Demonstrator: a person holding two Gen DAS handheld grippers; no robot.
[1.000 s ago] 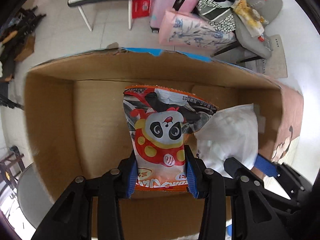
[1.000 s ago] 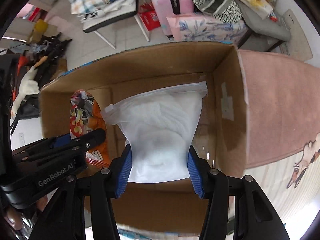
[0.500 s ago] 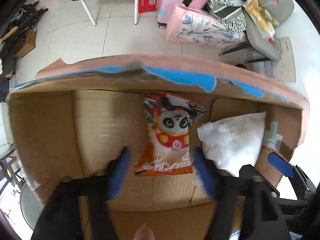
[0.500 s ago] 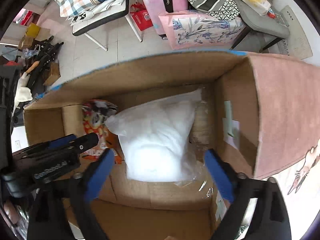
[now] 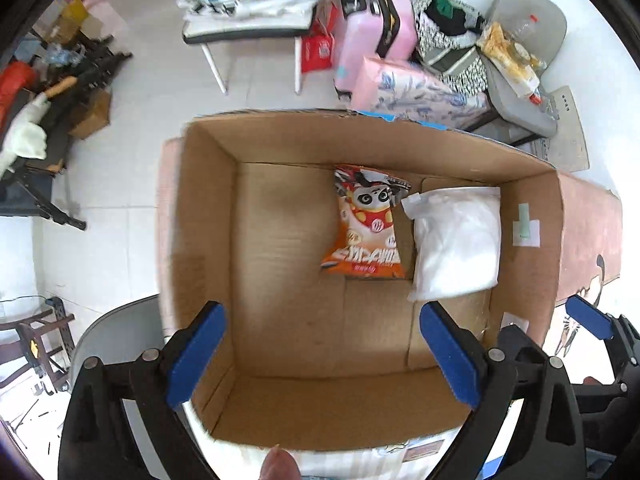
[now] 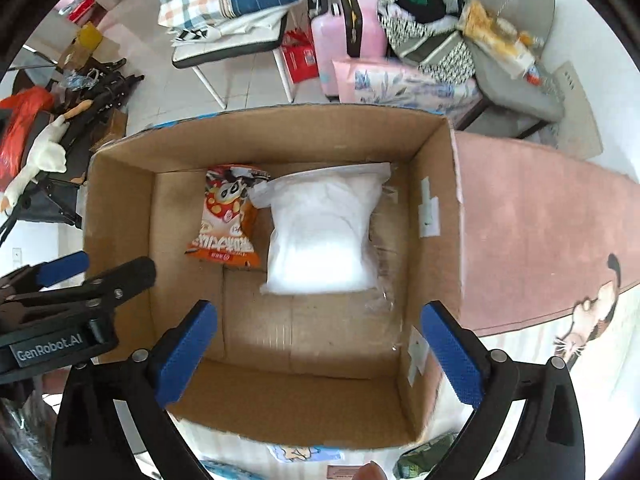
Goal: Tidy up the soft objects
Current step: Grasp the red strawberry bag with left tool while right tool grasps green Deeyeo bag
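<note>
An open cardboard box (image 5: 208, 220) (image 6: 434, 208) lies below both grippers. On its floor an orange snack bag with a panda (image 5: 366, 224) (image 6: 228, 220) lies flat. A white soft pack in clear plastic (image 5: 456, 240) (image 6: 324, 232) lies right beside it, overlapping its edge. My left gripper (image 5: 324, 344) hangs above the box's near half, jaws opening wide, nothing between them. My right gripper (image 6: 320, 340) hangs likewise over the white pack's near side, jaws opening, holding nothing. A finger of the left gripper (image 6: 120, 276) shows at the left of the right wrist view.
A pink rug (image 6: 540, 220) lies to the right of the box. Beyond the box stand a chair with folded blankets (image 5: 248, 28), a pink suitcase (image 5: 372, 36), a floral pink pack (image 5: 416, 88) and a cluttered grey chair (image 5: 520, 60). Dark gear and a toy goose (image 6: 44, 156) sit left.
Both grippers opened and let go of their bags, then rose above the box. The snack bag and the white pack now lie on the box floor.
</note>
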